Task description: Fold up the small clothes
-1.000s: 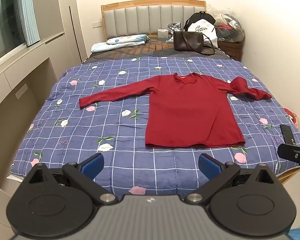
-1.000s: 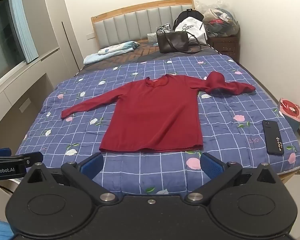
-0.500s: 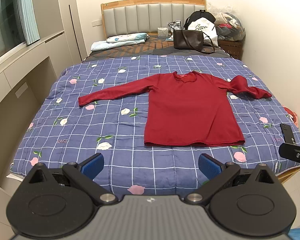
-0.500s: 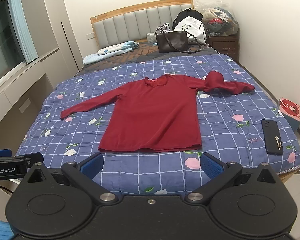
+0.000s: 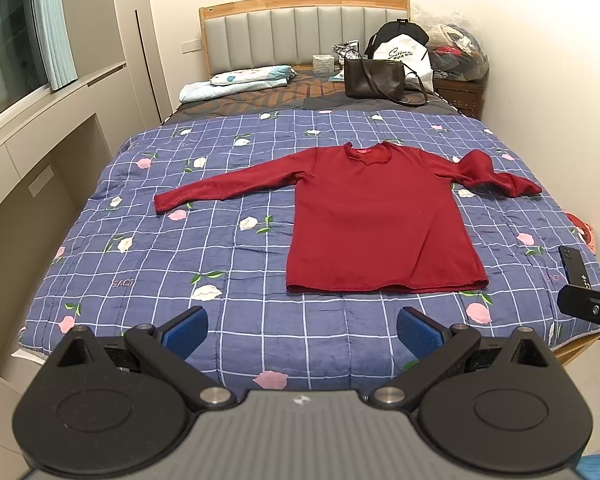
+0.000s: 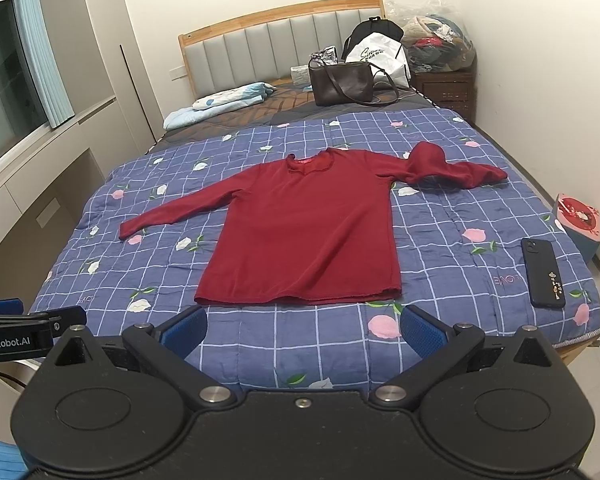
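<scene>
Red long-sleeve top (image 5: 380, 220) lies flat on blue checked quilt (image 5: 220, 248), one sleeve bunched nr black phone (image 6: 543, 273); L gripper (image 5: 302, 330) & R gripper (image 6: 302, 328) hover at bed's foot, both spread wide, empty

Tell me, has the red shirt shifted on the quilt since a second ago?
No. The red shirt keeps its place against the quilt grid and the phone.

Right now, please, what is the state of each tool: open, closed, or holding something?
Left tool: open, holding nothing, above the near edge of the bed.
Right tool: open, holding nothing, short of the red shirt.
</scene>
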Demonstrator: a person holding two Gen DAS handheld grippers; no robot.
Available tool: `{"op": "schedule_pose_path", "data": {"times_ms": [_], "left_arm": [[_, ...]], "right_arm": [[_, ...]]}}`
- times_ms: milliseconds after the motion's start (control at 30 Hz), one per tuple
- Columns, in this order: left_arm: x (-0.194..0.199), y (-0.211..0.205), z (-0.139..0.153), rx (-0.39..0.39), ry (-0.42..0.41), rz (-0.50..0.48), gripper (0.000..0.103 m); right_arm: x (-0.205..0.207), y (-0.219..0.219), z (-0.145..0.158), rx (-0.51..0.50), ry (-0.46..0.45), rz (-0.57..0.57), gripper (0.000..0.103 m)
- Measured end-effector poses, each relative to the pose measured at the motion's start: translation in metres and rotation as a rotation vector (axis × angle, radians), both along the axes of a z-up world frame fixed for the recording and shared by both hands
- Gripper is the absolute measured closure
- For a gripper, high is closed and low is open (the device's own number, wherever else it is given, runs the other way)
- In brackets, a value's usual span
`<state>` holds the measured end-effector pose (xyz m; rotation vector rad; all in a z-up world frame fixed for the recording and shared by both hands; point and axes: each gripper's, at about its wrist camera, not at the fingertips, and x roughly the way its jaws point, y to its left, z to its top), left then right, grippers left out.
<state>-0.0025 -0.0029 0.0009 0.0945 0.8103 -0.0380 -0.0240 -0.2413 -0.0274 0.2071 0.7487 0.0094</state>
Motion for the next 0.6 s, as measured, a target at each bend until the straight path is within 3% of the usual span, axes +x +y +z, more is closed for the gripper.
{"op": "schedule_pose_path", "data": {"times_ms": [600], "left_arm": [[0.0068, 0.0028, -0.0053, -0.01, 0.014, -0.002, 0.0]], "right_arm": [[0.0052, 0.0056, 0.0018, -0.007, 0.01, 0.008, 0.001]]}}
